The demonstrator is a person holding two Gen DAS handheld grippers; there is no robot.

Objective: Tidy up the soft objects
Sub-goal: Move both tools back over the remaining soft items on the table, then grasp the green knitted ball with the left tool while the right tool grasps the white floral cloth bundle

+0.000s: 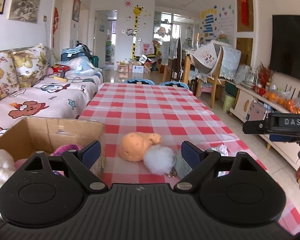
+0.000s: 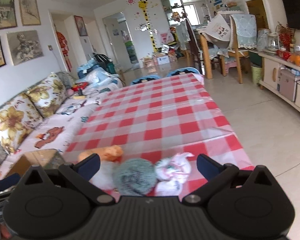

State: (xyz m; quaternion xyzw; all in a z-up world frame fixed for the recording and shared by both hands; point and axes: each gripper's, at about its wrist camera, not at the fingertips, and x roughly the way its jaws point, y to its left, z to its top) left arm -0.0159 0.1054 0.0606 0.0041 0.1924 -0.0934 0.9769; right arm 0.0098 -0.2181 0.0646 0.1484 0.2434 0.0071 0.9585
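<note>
Both claws (wide open) above table (image 1: pixel 150 110)

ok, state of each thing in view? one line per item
left gripper: open, empty
right gripper: open, empty
cardboard box: open top, plush items inside
orange plush: on the table, outside the box
white pompom: on the table, touching the orange plush
teal pompom: on the table, outside the box
pink-white cloth toy: on the table, crumpled, beside the teal pompom
</note>
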